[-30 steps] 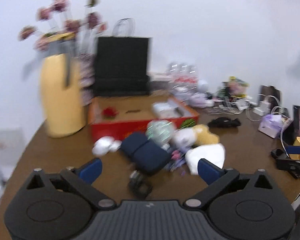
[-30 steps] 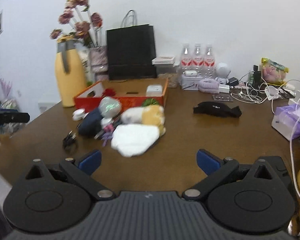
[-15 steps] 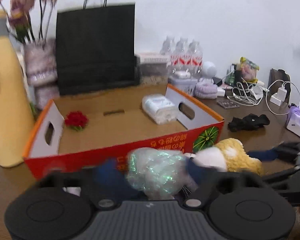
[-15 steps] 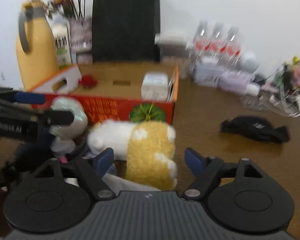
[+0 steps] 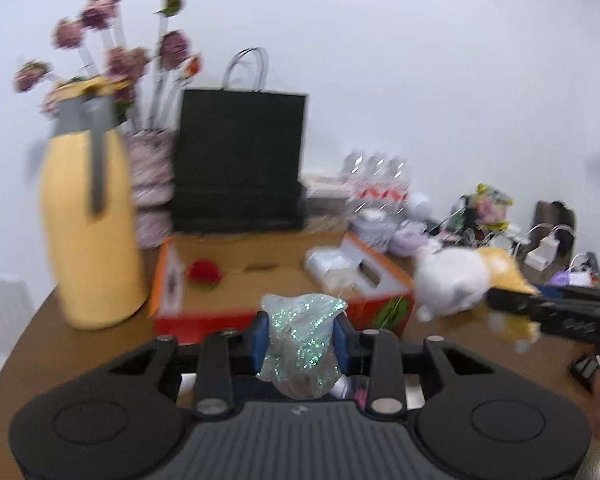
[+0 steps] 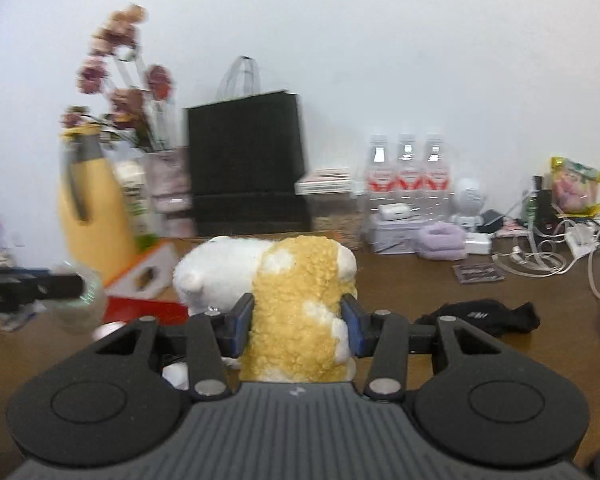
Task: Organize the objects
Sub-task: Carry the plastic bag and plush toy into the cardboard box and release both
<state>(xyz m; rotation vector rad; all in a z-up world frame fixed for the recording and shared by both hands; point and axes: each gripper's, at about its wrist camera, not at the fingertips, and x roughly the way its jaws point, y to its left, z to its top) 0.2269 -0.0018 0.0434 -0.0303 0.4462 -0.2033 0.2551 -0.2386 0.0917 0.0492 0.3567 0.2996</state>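
Left wrist view: left gripper [image 5: 299,339], jaws just closed, clamps a glittery bag [image 5: 300,344] near the red box [image 5: 228,312]; yellow flask [image 5: 90,232] far left. Right wrist view: right gripper [image 6: 296,326], jaws just closed, pinches a white-and-yellow plush [image 6: 296,312], box to its left, black pouch [image 6: 480,314] on the table [image 6: 420,284] right.

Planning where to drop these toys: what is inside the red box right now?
Inside the red box: a red flower and a white packet. The near wall and the glittery toy hide its front floor.
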